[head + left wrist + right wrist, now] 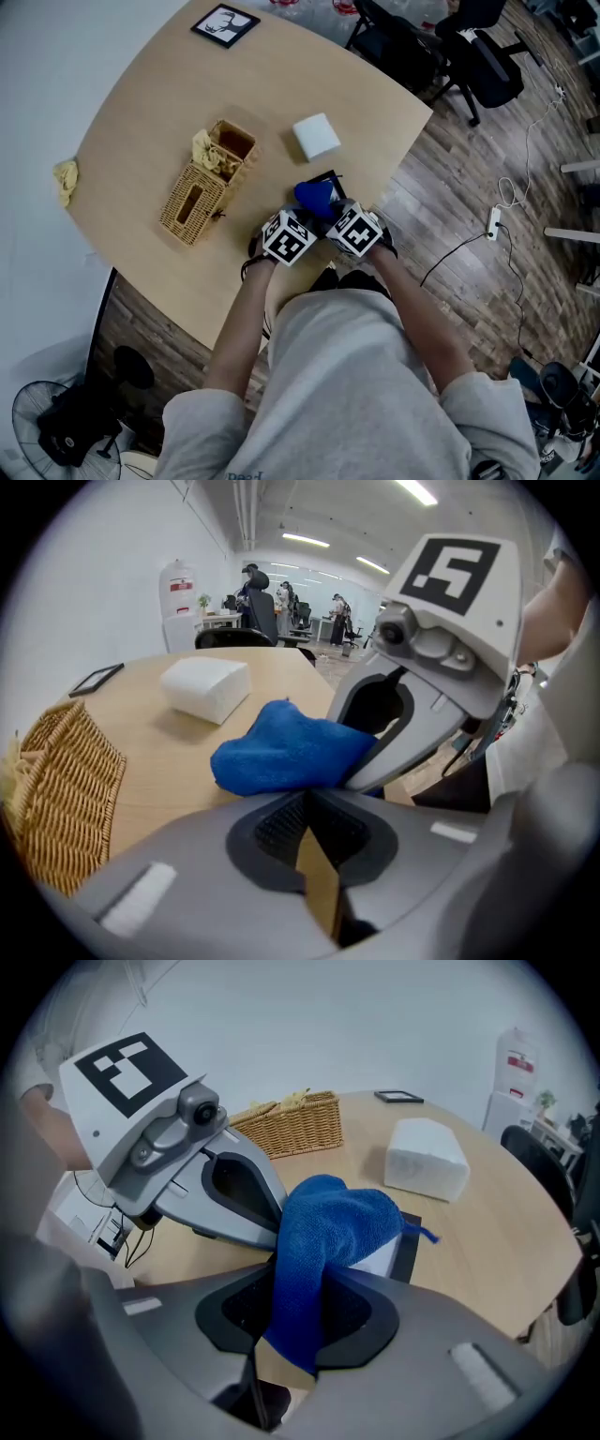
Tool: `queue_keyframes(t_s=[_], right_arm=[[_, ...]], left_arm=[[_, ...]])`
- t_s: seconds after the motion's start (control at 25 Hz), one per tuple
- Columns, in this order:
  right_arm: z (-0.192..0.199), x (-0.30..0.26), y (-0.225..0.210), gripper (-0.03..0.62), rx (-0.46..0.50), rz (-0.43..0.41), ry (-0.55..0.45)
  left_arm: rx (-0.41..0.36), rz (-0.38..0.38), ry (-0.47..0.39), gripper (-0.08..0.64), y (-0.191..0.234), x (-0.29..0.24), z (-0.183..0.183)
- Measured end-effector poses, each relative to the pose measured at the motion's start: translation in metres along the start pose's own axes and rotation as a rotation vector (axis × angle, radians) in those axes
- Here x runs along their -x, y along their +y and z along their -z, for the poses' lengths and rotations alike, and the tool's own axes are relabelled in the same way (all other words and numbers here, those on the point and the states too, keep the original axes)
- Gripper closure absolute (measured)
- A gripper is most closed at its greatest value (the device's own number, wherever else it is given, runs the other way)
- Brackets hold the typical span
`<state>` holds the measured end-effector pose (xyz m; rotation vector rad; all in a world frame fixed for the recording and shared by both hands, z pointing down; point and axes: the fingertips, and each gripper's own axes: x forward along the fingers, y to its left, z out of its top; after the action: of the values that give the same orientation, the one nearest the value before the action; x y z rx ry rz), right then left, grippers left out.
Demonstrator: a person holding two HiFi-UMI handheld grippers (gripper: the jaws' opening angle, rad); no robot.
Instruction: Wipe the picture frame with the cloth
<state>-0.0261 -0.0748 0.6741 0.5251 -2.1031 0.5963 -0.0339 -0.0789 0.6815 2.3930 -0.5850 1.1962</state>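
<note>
A blue cloth (314,195) lies bunched on a black picture frame (328,175) near the table's front edge. My right gripper (330,214) is shut on the cloth (328,1222), which hangs down between its jaws (309,1283). Only the frame's right corner (410,1246) and a strip of its white picture show beside the cloth. My left gripper (298,217) is close against the right one, with its jaws (307,794) shut right at the cloth (281,752); I see nothing between them. Its fingers (234,1208) reach in from the left, their tips hidden behind the cloth.
A white tissue block (316,136) sits just beyond the frame. A wicker basket (206,192) with yellow cloth inside stands to the left. A second black frame (225,25) lies at the table's far edge, and a yellow rag (66,178) at its left edge. Office chairs (469,56) stand beyond.
</note>
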Motion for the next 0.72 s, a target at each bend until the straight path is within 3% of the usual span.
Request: queue_keyframes(t_s=[0.24, 0.72], right_arm=[[0.007, 0.001, 0.012, 0.482, -0.075, -0.028, -0.001], [0.015, 0.007, 0.025, 0.482, -0.046, -0.03, 0.009]], left_arm=[[-0.001, -0.011, 0.005, 0.508, 0.001, -0.001, 0.001], [0.044, -0.032, -0.011, 0.508, 0.003, 0.001, -0.001]])
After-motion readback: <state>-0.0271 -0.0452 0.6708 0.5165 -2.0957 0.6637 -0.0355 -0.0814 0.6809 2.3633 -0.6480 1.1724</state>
